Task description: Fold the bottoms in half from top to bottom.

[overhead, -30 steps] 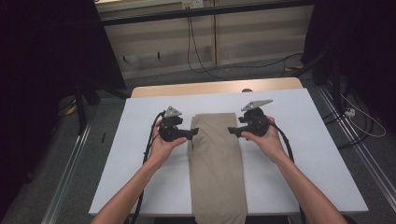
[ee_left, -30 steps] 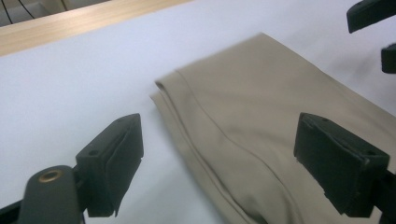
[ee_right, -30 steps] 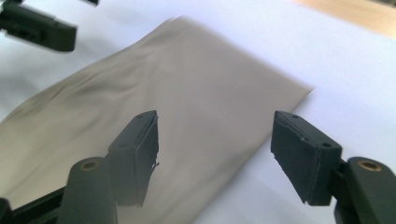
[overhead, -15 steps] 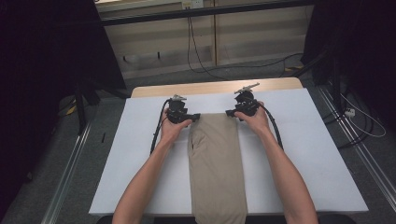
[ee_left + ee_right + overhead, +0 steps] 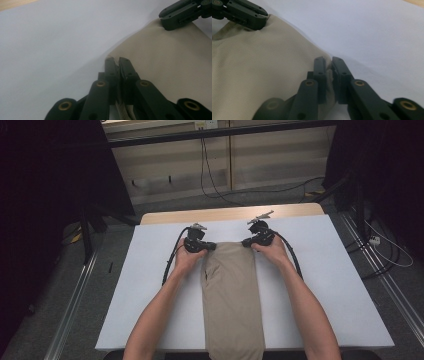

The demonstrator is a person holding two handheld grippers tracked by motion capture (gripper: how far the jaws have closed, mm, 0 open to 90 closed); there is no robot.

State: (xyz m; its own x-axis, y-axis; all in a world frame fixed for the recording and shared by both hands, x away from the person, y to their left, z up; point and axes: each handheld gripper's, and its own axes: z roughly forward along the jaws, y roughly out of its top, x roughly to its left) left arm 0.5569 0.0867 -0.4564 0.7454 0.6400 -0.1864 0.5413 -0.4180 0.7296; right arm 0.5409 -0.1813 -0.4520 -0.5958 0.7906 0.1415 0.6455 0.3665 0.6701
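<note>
A long beige folded garment (image 5: 231, 295) lies down the middle of the white table (image 5: 320, 285), its near end hanging over the front edge. My left gripper (image 5: 212, 246) is shut on the cloth's far left corner (image 5: 112, 58). My right gripper (image 5: 245, 242) is shut on the far right corner (image 5: 327, 60). In the left gripper view (image 5: 116, 61) the jaws pinch the beige fabric (image 5: 172, 62), and the other gripper (image 5: 185, 13) bites the opposite corner. In the right gripper view (image 5: 327, 62) the fabric (image 5: 262, 62) spreads left toward the other gripper (image 5: 244, 12).
A bare wooden strip (image 5: 230, 212) runs along the table's far edge. Black cables (image 5: 170, 265) trail from both grippers over the white surface. Dark stands and floor cables (image 5: 370, 240) flank the table, with metal rails (image 5: 75, 315) on the floor at each side.
Both grippers have moved away from the person toward the table's far edge, carrying the garment's top corners with them. The cloth now reaches farther up the table.
</note>
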